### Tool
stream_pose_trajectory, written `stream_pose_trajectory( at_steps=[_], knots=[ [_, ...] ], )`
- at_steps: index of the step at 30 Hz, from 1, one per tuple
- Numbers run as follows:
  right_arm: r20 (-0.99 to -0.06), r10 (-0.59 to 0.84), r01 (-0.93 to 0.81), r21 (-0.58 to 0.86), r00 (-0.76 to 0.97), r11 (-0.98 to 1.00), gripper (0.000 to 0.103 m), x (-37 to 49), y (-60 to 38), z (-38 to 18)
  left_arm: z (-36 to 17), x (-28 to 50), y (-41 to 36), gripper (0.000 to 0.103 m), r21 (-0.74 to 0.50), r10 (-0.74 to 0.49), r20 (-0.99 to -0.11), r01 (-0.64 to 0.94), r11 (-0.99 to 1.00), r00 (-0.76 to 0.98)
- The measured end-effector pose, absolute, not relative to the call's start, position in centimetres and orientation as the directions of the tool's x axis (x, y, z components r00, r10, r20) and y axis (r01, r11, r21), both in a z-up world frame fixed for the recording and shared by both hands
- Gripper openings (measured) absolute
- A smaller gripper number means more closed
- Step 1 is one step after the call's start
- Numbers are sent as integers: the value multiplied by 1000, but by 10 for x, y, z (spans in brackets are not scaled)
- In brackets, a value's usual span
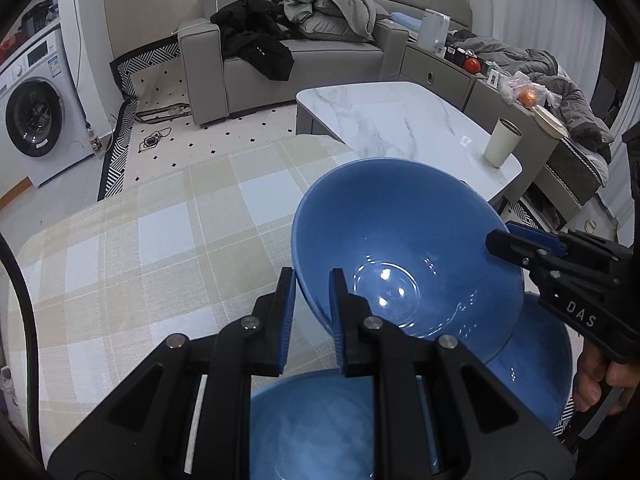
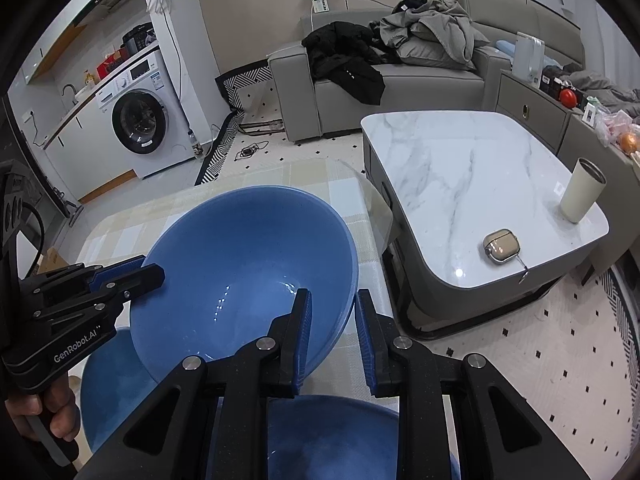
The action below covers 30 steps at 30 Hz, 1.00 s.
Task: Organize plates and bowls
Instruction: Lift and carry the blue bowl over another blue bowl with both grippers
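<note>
A blue bowl (image 1: 404, 248) (image 2: 248, 264) is held tilted above the checked tablecloth (image 1: 152, 240). My left gripper (image 1: 312, 316) is shut on its left rim, and my right gripper (image 2: 334, 336) is shut on its right rim. Each gripper shows in the other's view, the right gripper (image 1: 520, 246) at the right and the left gripper (image 2: 132, 276) at the left. Two more blue bowls lie below: one (image 1: 312, 428) under my left gripper, one (image 1: 536, 360) beneath the held bowl. They also show in the right wrist view (image 2: 104, 392) (image 2: 332, 436).
A marble coffee table (image 2: 472, 184) stands beyond the cloth, bearing a cream tumbler (image 2: 582, 190) and an earbud case (image 2: 500, 246). A grey sofa (image 2: 400, 84) with clothes is behind. A washing machine (image 2: 140, 120) stands at the far left.
</note>
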State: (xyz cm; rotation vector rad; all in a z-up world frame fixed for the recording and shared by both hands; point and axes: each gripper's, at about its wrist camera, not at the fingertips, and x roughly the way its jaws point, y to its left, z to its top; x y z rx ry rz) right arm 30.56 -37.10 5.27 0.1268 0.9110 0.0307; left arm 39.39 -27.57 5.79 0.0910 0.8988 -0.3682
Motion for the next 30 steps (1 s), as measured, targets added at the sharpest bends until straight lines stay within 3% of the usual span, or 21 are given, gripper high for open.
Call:
stream_pose_trajectory(
  at_steps=[30],
  knots=[
    [-704, 90, -21, 106, 704, 994, 23, 235, -325, 117, 139, 283, -219, 15, -98, -305, -693, 334, 938, 653]
  ],
)
